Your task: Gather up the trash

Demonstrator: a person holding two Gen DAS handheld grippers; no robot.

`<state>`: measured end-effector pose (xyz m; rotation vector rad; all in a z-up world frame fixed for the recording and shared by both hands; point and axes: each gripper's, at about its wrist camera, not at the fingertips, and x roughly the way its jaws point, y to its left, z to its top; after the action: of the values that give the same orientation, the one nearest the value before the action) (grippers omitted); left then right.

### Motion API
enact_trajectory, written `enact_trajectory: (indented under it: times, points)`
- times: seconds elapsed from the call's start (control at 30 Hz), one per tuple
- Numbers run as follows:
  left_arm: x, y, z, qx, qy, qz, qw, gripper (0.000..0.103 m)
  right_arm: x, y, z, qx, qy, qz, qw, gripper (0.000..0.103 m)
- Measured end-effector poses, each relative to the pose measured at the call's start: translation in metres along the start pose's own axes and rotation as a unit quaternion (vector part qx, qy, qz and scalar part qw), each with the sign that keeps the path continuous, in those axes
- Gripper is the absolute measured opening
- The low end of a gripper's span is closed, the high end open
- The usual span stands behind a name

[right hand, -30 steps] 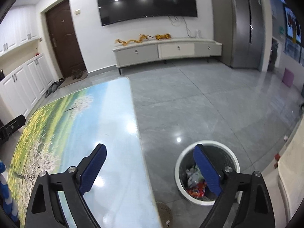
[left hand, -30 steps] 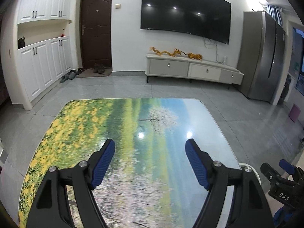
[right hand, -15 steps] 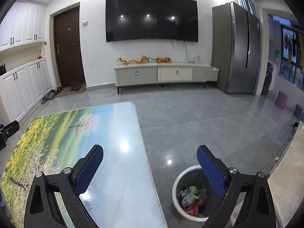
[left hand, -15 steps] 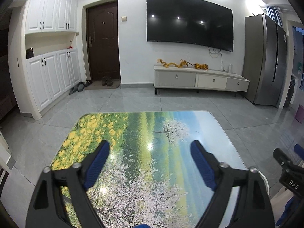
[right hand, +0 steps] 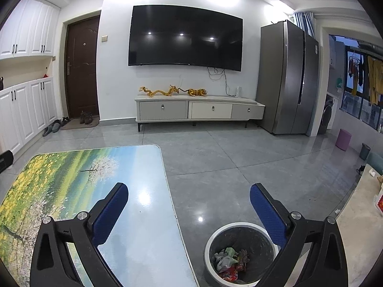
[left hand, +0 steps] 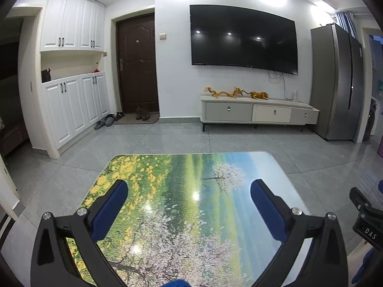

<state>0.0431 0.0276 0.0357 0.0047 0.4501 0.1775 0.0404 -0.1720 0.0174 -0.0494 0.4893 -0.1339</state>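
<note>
A round white-rimmed trash bin [right hand: 210, 241] stands on the floor right of the table, with crumpled wrappers [right hand: 228, 262] inside. My right gripper [right hand: 189, 204] is open and empty, held above the table's right edge and the bin. My left gripper [left hand: 189, 203] is open and empty above the landscape-printed table [left hand: 182, 191]. I see no loose trash on the table top. The right gripper's body [left hand: 366, 222] shows at the right edge of the left wrist view.
A grey tiled floor [right hand: 239, 157] lies beyond the table. A TV cabinet [right hand: 198, 110], a fridge [right hand: 289, 81] and white cupboards [left hand: 71, 110] line the walls. A pale counter [right hand: 359, 222] is at the right, a purple stool [right hand: 343, 140] further back.
Both grippers have risen and tilted up, so more of the room and less of the table shows. The bin has slid lower in the right wrist view. Both stay open.
</note>
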Motion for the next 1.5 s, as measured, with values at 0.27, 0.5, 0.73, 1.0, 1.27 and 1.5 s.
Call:
enact_trajectory:
  times: [0.27,0.5,0.73,1.0,1.27,1.5]
  points:
    - [-0.0039,0.0074,0.0018,-0.005,-0.011,0.013,0.9998,0.103,0.0006,-0.0015,-0.0027,0.002,0.005,-0.004,1.000,0.103]
    - [-0.0074,0.0073,0.0017,-0.004,-0.016,0.017,0.9997,0.103,-0.0014,-0.0031,-0.0034,0.004,0.002,-0.007,1.000,0.103]
    - [-0.0078,0.0070,0.0024,-0.003,-0.018,0.016,0.9997,0.103,-0.0024,-0.0044,-0.0038,0.006,0.003,-0.006,1.000,0.103]
    - [-0.0087,0.0059,0.0023,0.000,-0.017,0.013,0.9998,0.103,-0.0030,-0.0044,-0.0040,0.006,0.003,-0.007,1.000,0.103]
    - [-0.0090,0.0062,0.0018,0.002,-0.020,0.013,0.9997,0.103,-0.0026,-0.0051,-0.0047,0.006,0.003,-0.008,1.000,0.103]
    - [-0.0082,0.0047,0.0014,0.006,-0.020,0.012,0.9997,0.103,-0.0016,-0.0055,-0.0055,0.005,0.005,-0.007,1.000,0.103]
